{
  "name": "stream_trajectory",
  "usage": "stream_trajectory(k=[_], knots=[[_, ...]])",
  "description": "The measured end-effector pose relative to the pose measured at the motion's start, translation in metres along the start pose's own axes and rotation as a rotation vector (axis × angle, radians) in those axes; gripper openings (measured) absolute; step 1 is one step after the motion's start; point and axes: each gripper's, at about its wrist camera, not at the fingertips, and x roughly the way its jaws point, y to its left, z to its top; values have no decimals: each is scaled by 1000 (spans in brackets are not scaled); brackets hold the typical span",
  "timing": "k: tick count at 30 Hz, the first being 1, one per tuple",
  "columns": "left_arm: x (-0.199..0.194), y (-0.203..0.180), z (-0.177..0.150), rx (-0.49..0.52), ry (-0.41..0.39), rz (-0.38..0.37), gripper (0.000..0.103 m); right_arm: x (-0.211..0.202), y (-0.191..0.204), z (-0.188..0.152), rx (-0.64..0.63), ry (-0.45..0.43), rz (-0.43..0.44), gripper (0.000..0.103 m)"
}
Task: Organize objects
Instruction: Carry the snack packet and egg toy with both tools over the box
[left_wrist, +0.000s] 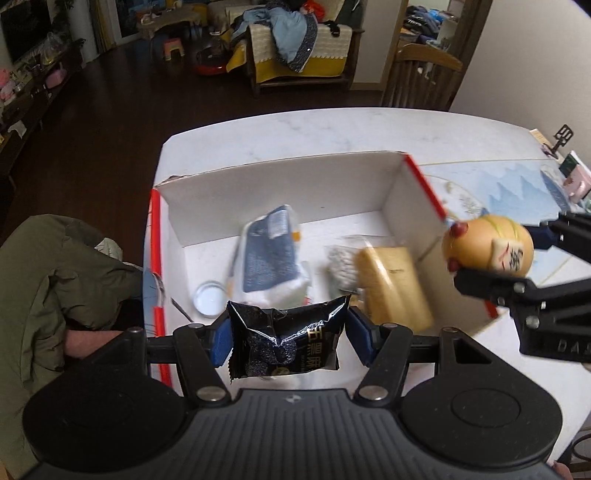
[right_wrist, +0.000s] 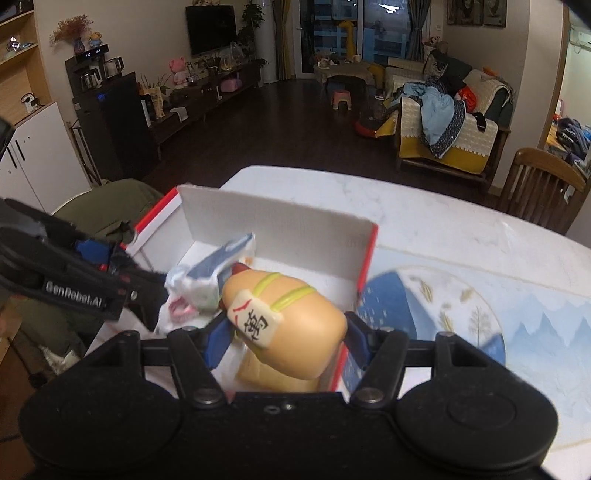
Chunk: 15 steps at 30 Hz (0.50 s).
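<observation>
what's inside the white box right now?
In the white box: a blue-and-white packet, a yellow block, a small round white dish, something grey and blurred between. The black snack packet in the left gripper hides the near floor.

Home, open living-dining room. Marble-look dining table (right_wrist: 424, 218) at frame centre, wooden chair (right_wrist: 539, 192) at right edge. Upper left: wall TV (right_wrist: 210, 29) over long low cabinet (right_wrist: 207, 99) crowded with toys and plants. Upper right: sofa (right_wrist: 454, 136) heaped with clothes. Pink stool (right_wrist: 341, 99) on dark wood floor (right_wrist: 280, 122), top centre.
</observation>
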Motion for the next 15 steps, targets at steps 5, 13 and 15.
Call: stream_trajectory(k=[5, 13, 15], knots=[[20, 3, 4, 23, 32, 11, 62, 35, 2, 19, -14, 27, -33, 63], [52, -5, 1, 77, 87, 24, 62, 80, 7, 35, -43, 73, -55, 63], [59, -6, 0, 86, 101, 28, 62, 90, 9, 35, -50, 87, -66, 63]])
